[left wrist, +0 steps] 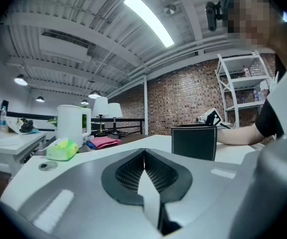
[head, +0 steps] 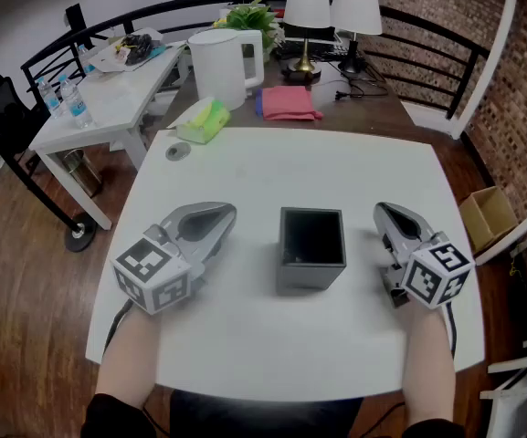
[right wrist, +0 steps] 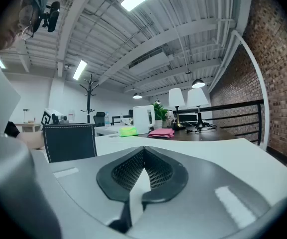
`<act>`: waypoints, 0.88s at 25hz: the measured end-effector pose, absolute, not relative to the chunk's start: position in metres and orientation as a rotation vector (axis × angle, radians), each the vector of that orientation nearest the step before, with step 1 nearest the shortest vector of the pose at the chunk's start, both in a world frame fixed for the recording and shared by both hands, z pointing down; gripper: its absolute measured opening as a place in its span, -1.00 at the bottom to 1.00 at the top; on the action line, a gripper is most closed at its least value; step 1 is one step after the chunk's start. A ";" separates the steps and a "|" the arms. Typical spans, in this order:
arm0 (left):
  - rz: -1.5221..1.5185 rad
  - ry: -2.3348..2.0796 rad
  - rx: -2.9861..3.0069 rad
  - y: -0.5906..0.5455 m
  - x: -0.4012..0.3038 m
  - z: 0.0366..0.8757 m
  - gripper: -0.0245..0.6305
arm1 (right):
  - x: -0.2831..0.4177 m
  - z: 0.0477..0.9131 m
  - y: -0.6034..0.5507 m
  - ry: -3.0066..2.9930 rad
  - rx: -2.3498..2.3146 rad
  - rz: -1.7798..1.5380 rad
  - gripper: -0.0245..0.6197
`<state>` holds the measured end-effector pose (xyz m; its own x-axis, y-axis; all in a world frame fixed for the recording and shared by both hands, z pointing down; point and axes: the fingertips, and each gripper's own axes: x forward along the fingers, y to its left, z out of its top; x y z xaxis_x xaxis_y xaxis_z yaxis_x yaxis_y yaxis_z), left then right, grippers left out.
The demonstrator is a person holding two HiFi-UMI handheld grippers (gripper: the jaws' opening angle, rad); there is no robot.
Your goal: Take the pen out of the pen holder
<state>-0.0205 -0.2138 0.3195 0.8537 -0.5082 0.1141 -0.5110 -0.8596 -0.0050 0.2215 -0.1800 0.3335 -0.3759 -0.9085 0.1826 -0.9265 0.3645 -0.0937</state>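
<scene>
The left gripper (head: 219, 213) is shut tight with nothing in it. The right gripper (head: 384, 210) is shut and empty too. Both lie on the white table (head: 336, 167), one on each side of the black pen holder (head: 311, 249). It stands in the middle, near the front edge. I can see no pen inside; it looks dark in there. A bump from either side could tip the holder or push it away. Past the far edge are a white jug (head: 226, 67), a pink cloth (head: 288, 102), two lamps (head: 329, 7) and a brick wall (head: 519, 89).

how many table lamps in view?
2. Both stand on the dark desk at the back: the brass-base lamp on the left, the black-base lamp just right of it. None seem hidden.
</scene>
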 end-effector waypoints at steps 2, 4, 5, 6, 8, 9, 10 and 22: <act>0.115 -0.731 3.011 -0.198 -0.012 0.308 -0.92 | 0.222 0.334 -0.179 -2.510 1.693 0.274 -0.89; 0.057 -0.640 3.004 -0.184 -0.004 0.295 -0.92 | 0.222 0.333 -0.179 -2.511 1.691 0.277 -0.89; 0.030 -0.599 2.998 -0.178 -0.001 0.289 -0.92 | 0.222 0.333 -0.179 -2.512 1.689 0.277 -0.89; 0.001 -0.561 2.995 -0.172 0.002 0.283 -0.92 | 0.222 0.332 -0.179 -2.512 1.688 0.277 -0.89; -0.062 -0.467 2.990 -0.159 0.007 0.271 -0.91 | 0.222 0.332 -0.180 -2.510 1.690 0.278 -0.89; -0.092 -0.403 2.986 -0.151 0.009 0.266 -0.91 | 0.222 0.333 -0.180 -2.510 1.692 0.279 -0.89; -0.119 -0.336 2.982 -0.142 0.011 0.261 -0.87 | 0.222 0.333 -0.179 -2.510 1.694 0.279 -0.89; -0.094 -0.119 3.085 -0.093 0.045 0.249 -0.51 | 0.223 0.333 -0.180 -2.509 1.694 0.278 -0.89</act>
<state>0.0453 -0.0934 0.2486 0.9952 -0.0785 -0.0589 -0.0753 -0.9957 0.0548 0.2227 -0.1802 0.3334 -0.3756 -0.9081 0.1852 -0.9266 0.3641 -0.0943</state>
